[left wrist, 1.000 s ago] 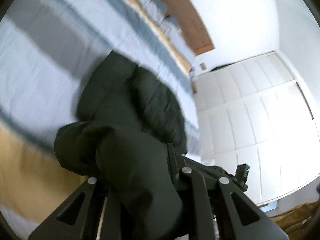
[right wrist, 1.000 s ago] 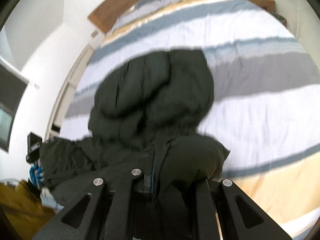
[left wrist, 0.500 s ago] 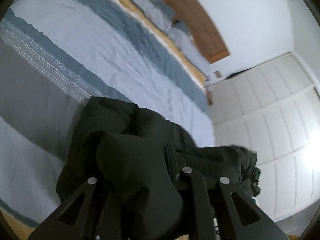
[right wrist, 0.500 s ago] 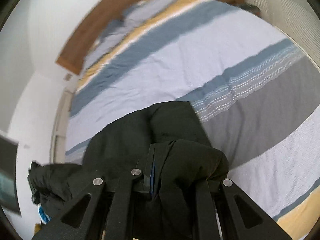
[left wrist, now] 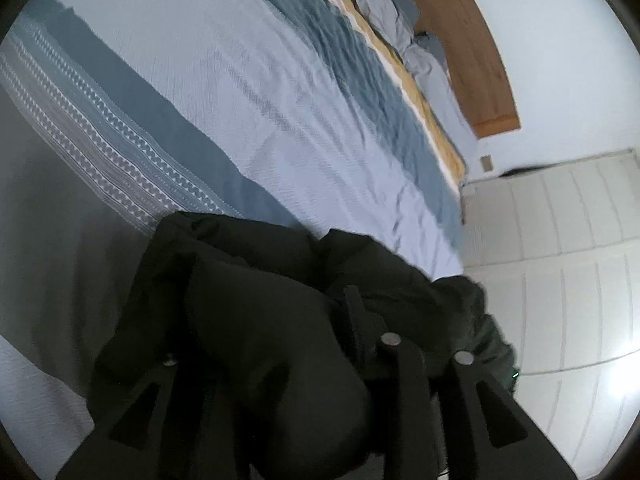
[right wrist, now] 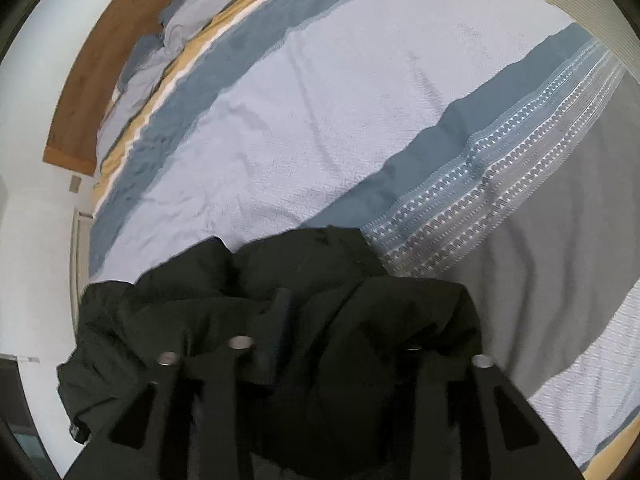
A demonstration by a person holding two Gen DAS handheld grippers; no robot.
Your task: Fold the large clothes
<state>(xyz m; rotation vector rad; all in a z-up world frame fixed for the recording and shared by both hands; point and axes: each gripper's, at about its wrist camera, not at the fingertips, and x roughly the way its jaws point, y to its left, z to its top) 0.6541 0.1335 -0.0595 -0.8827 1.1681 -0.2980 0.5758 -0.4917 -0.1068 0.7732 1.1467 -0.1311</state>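
A large dark green padded jacket [left wrist: 260, 312] is bunched over both grippers and hangs above the striped bed. My left gripper [left wrist: 320, 328] is shut on a thick fold of it; only its right finger [left wrist: 354, 320] shows. In the right wrist view the jacket [right wrist: 360, 340] drapes over my right gripper [right wrist: 320, 320], which is shut on the fabric; its left finger [right wrist: 278, 328] shows, the other is covered. The far end of the jacket [right wrist: 104, 340] hangs at the left.
The bed [left wrist: 240, 100] has a cover striped in light blue, blue, grey and yellow [right wrist: 320, 120]. Pillows [left wrist: 400, 32] lie by a wooden headboard [left wrist: 472, 40]. White wardrobe doors [left wrist: 560, 260] stand beside the bed.
Both grippers have carried the jacket forward over the bed towards the headboard. The part that lay spread on the cover is now lifted and gathered close to the grippers.
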